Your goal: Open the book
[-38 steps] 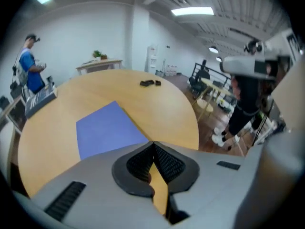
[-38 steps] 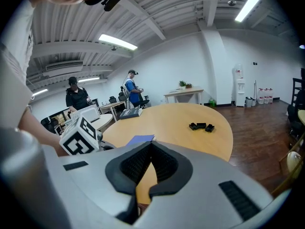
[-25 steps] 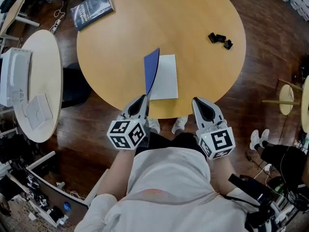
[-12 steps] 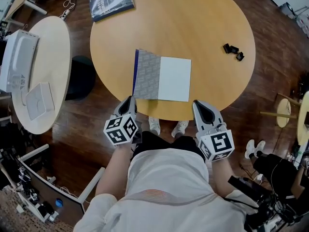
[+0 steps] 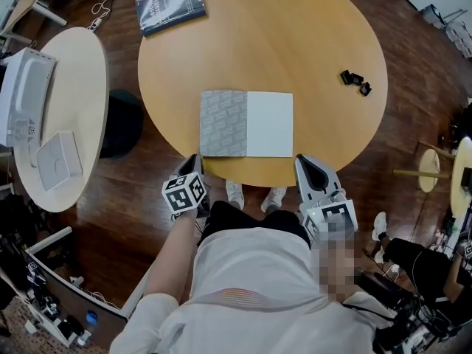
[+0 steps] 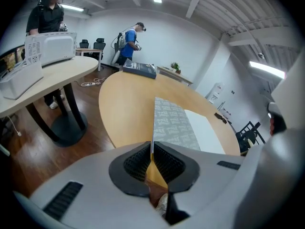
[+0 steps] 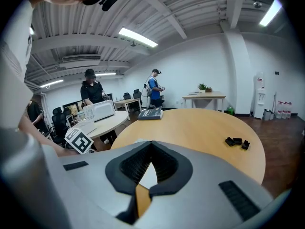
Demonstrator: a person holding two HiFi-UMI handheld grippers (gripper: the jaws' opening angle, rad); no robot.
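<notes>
A round wooden table point(image 5: 317, 35) fills an office floor. The book point(image 5: 246, 124) lies flat open at its six o'clock edge, seemingly finished. Left gripper point(image 5: 195, 161) and right gripper point(image 5: 304, 162) hang off the rim, jaws together, empty, likely clearing the pages.

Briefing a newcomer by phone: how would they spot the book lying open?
Find the round wooden table. At its near edge the open book lies flat. Unlike the closed dark book at the far edge, it shows a grey patterned leaf beside a white page.
</notes>
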